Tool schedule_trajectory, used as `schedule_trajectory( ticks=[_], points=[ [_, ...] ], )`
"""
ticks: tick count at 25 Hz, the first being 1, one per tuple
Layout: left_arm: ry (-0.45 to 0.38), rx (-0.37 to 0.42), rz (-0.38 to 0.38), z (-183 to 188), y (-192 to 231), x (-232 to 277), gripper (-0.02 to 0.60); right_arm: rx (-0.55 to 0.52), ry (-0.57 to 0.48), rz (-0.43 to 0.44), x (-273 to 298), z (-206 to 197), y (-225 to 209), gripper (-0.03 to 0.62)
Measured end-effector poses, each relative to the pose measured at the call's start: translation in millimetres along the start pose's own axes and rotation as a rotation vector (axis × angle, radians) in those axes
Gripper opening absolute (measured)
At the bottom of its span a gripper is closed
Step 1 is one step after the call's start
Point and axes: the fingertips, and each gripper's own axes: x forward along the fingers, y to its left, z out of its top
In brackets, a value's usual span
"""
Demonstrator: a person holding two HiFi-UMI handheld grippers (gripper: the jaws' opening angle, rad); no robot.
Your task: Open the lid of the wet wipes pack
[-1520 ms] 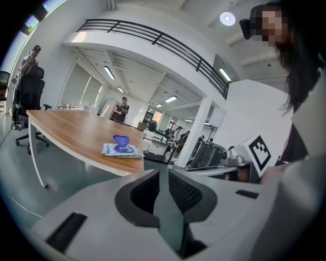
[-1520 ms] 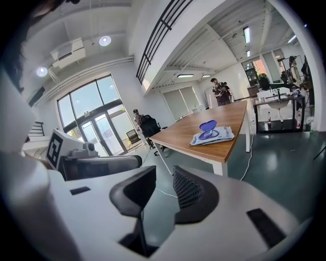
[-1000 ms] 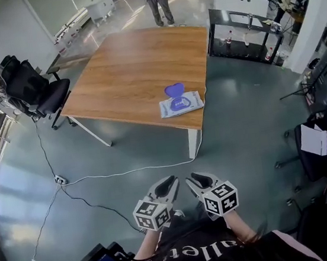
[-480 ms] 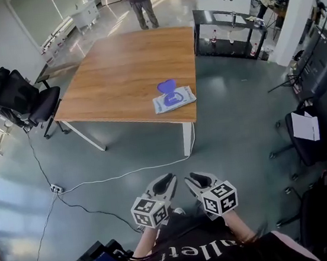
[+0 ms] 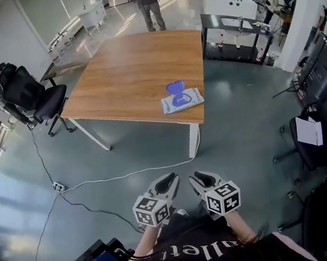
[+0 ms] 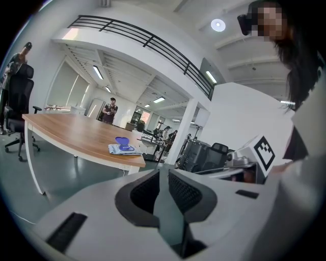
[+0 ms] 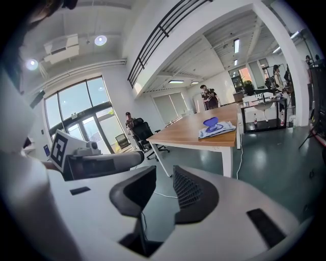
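Fingers [image 6: 140, 191] of the left gripper [image 5: 168, 181] and right gripper [image 5: 198, 178] are sitting a little apart, holding nothing, while the pack [image 5: 181, 100] is lying far ahead by the table's [image 5: 126, 72] near right corner, its lid [image 5: 174, 87] standing up, slightly nearer the right gripper.

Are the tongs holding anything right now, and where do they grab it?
Nothing. The left tongs and right tongs are both empty; the wet wipes pack lies far off on the table.
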Motion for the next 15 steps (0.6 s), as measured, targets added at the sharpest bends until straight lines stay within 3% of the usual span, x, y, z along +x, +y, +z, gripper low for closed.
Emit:
schedule_trajectory(
  ticks=[15],
  points=[
    [0.007, -0.008, -0.028, -6.1, -10.2, 7.4, 0.044, 0.002, 0.000, -0.030, -14.6, -5.9, -6.3, 0.112]
  ],
)
